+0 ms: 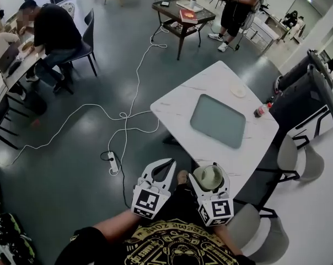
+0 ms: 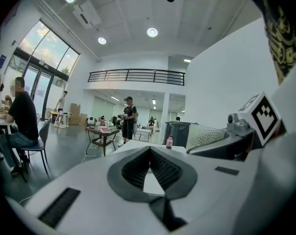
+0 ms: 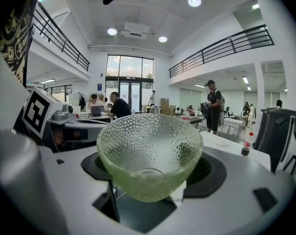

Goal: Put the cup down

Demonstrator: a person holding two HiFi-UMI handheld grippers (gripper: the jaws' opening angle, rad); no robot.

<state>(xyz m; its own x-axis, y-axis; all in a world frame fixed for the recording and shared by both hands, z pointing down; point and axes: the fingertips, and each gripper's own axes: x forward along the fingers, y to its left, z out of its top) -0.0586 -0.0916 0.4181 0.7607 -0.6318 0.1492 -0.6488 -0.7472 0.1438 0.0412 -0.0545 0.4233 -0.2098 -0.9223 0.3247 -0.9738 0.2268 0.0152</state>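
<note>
A pale green dimpled glass cup (image 1: 208,176) sits upright between the jaws of my right gripper (image 1: 210,170), which is shut on it. In the right gripper view the cup (image 3: 150,151) fills the centre, with the right gripper (image 3: 151,169) clamped round its lower half. It hangs over the near edge of the white marble table (image 1: 180,106), which carries a grey-green tray (image 1: 219,120). My left gripper (image 1: 166,164) is just left of the cup, off the table's edge. In its own view the left gripper (image 2: 149,152) has its tips together and holds nothing.
A small red-capped bottle (image 1: 261,110) and a white saucer (image 1: 238,91) stand at the table's far right. Grey chairs (image 1: 296,159) flank its right side, beside a dark bin (image 1: 307,93). White cables and a power strip (image 1: 112,162) lie on the floor to the left.
</note>
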